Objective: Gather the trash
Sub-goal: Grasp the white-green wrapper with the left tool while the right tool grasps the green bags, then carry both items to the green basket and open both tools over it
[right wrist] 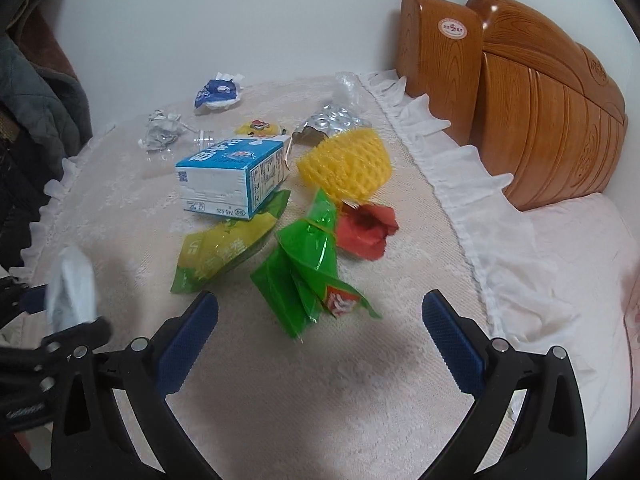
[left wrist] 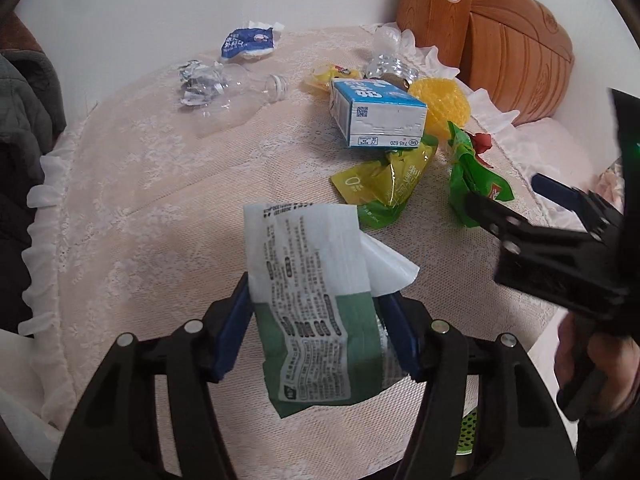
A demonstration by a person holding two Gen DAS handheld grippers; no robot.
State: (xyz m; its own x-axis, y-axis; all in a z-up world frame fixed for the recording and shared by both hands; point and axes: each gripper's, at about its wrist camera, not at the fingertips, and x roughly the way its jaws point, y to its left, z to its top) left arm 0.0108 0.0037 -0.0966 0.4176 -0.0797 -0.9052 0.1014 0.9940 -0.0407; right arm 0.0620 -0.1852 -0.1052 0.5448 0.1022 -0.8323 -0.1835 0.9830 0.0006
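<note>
Lace tablecloth; white wall; wooden headboard.

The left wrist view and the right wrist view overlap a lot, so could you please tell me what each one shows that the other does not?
Only the left wrist view shows the printed green and white packet face-on, clamped in the left claw, and the clear plastic bottle in full.

Only the right wrist view shows the right claw from behind, open over the green wrapper.

Both show the blue milk carton, yellow foam net and wooden headboard.
</note>
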